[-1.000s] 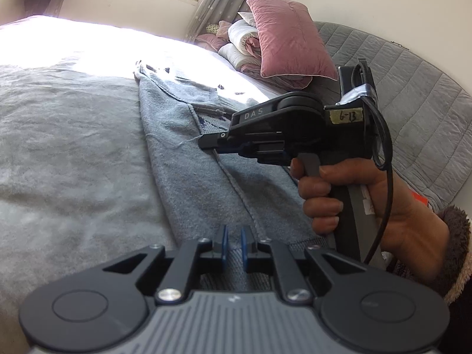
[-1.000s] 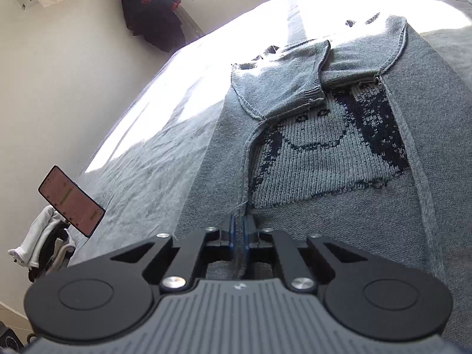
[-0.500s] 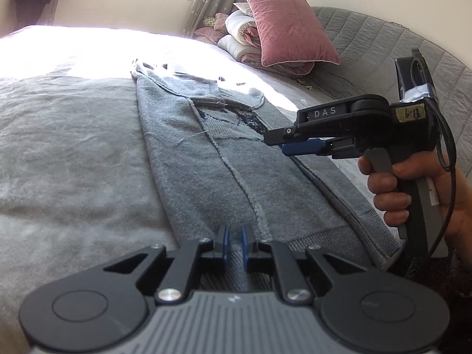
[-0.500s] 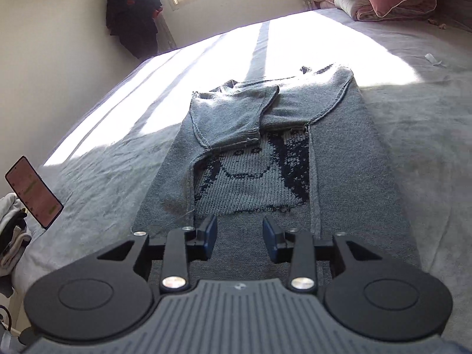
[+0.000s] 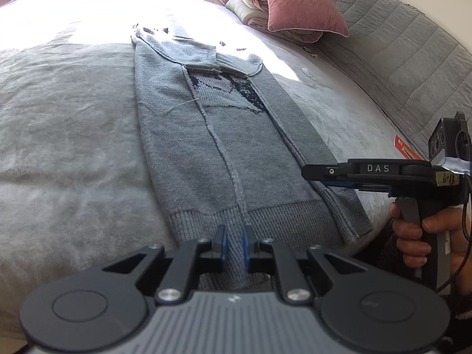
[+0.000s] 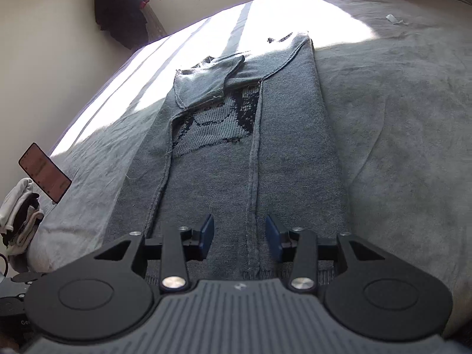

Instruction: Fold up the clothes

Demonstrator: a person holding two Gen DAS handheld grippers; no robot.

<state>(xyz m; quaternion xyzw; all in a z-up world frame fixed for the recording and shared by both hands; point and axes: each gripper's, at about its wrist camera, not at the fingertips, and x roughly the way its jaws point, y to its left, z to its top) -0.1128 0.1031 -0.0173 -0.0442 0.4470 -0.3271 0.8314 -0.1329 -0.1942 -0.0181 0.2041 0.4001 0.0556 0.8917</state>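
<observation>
Left wrist view first: a grey knitted sweater [image 5: 224, 135] is laid out flat on a bed [image 5: 67, 112] covered in a fuzzy grey blanket, with both sides folded inward so a long narrow strip is formed. A dark knitted picture is left peeking out in the middle, and the folded sleeves are stacked across the top. The ribbed hem is seen at the near end, and that's where the left hand-held gripper [image 5: 234, 243] is clamped, its blue pads pinched narrow with a fold of the ribbing held between them.

The right hand-held gripper [image 6: 239, 237] is being opened, and its blue pads are set apart on either side of a raised seam near the hem, with nothing pressed by them. From the left view it's seen side-on, held in a hand [image 5: 424, 236] just past the sweater's right edge.

A pink velvety pillow [image 5: 298, 0] is propped on rolled bedding at the far end, next to a quilted grey headboard [image 5: 407, 47]. A phone [image 6: 44, 172] is stood up at the bed's left side.
</observation>
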